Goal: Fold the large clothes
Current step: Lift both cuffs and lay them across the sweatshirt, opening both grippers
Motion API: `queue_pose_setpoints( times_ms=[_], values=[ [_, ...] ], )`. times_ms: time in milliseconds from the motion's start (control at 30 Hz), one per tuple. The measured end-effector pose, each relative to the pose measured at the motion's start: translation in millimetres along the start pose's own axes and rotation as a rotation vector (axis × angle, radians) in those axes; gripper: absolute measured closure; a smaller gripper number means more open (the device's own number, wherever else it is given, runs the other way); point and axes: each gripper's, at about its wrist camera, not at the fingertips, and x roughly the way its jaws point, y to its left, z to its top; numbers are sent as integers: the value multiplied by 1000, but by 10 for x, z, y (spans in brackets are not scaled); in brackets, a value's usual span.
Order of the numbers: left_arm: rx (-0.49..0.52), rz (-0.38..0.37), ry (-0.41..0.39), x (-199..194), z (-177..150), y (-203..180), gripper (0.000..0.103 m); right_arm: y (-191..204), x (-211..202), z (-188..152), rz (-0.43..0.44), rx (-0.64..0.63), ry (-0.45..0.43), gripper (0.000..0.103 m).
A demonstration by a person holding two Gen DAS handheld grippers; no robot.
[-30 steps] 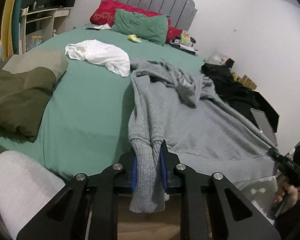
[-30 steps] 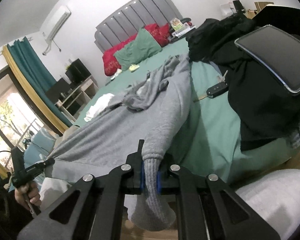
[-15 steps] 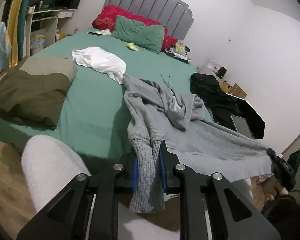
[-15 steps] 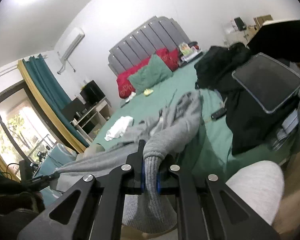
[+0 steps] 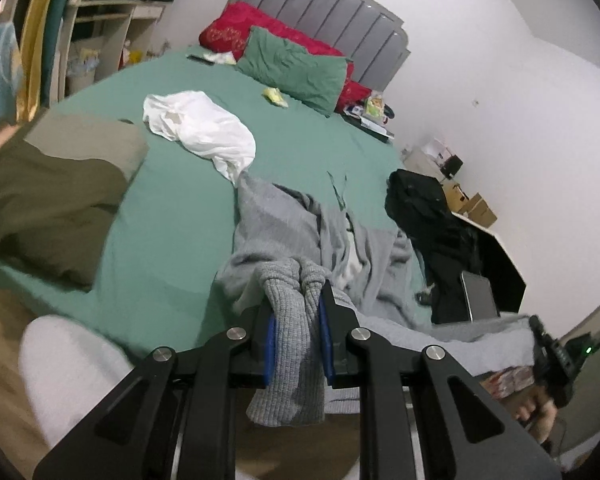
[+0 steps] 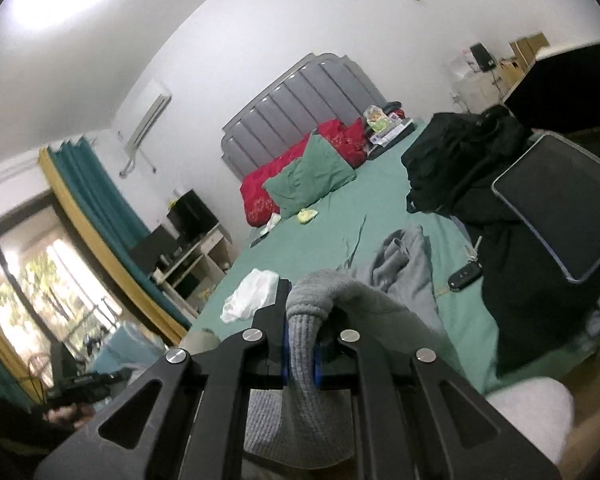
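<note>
A large grey sweatshirt (image 5: 284, 224) trails from the green bed (image 5: 172, 208) up to both grippers. My left gripper (image 5: 298, 344) is shut on its ribbed hem, which hangs bunched between the blue pads and below them. My right gripper (image 6: 300, 352) is shut on another ribbed part of the grey sweatshirt (image 6: 404, 268), whose cloth arches over the right finger. The hem is stretched between the two grippers above the bed's foot. In the left wrist view the other gripper (image 5: 552, 360) shows at the lower right in a hand.
On the bed lie a white garment (image 5: 204, 128), a folded olive garment (image 5: 48, 192), a black pile (image 5: 428, 208) with a tablet (image 6: 560, 208) and a car key (image 6: 464, 276). Green pillow (image 5: 296, 68) and red pillow (image 5: 236, 32) lean on the grey headboard. Shelves (image 5: 100, 40) stand left.
Both grippers have risen with the grey sweatshirt, lifting its lower part off the bed and drawing it back toward the foot. The cloth now bunches more at the middle. Both grips are unchanged.
</note>
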Motion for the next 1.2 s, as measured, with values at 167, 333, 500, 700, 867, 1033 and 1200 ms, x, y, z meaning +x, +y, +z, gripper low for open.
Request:
queue_pose_setpoints(
  times_ms=[167, 333, 500, 700, 867, 1033, 1200],
  values=[
    [-55, -8, 32, 680, 428, -12, 84, -240, 574, 218, -35, 33, -15, 94],
    [-90, -8, 53, 1306, 795, -32, 84, -378, 1191, 473, -58, 20, -27, 94],
    [-131, -4, 75, 1994, 1232, -13, 83, -613, 1778, 761, -96, 68, -42, 94],
    [-149, 95, 102, 2996, 1677, 191, 59, -1046, 2666, 981, -230, 109, 0, 92],
    [-77, 275, 73, 3344, 1704, 407, 31, -1411, 3393, 843, -418, 37, 178, 57],
    [83, 237, 101, 3162, 1385, 412, 28, -1219, 3057, 737, -426, -117, 163, 26],
    [216, 242, 114, 2835, 766, 422, 27, -1136, 2372, 409, -436, -120, 193, 22]
  ],
)
